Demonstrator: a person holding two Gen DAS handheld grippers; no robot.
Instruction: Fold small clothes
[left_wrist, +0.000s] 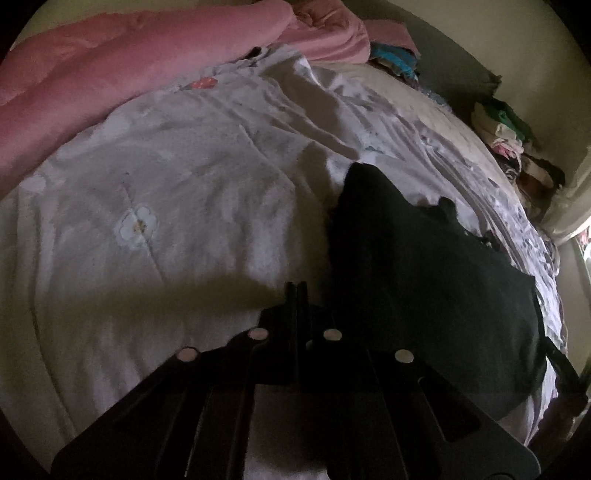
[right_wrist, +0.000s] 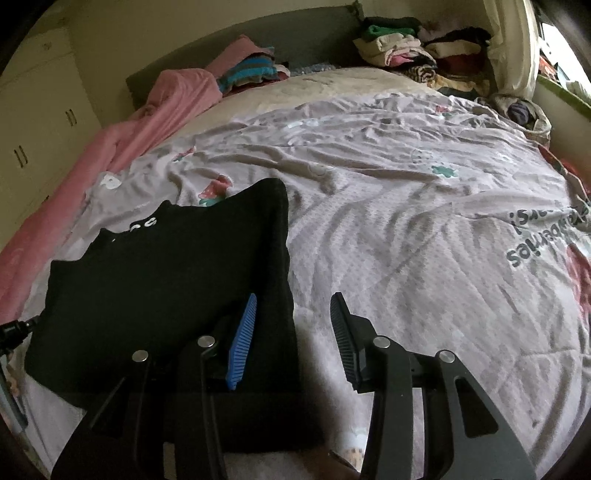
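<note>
The black knitted garment (right_wrist: 166, 280) lies flat on the pale flower-printed quilt (right_wrist: 406, 240), long axis running away toward the headboard, its near right edge passing between the right gripper's (right_wrist: 291, 332) parted, empty jaws, blue-ribbed pad over the cloth; that hand looks nearer. The left gripper (left_wrist: 297, 286), clenched on nothing, hangs over bare quilt with the garment (left_wrist: 424, 277) just to its right. A pink blanket (left_wrist: 129, 74) and heaped clothes (right_wrist: 406, 48) sit well apart, blocking nothing
</note>
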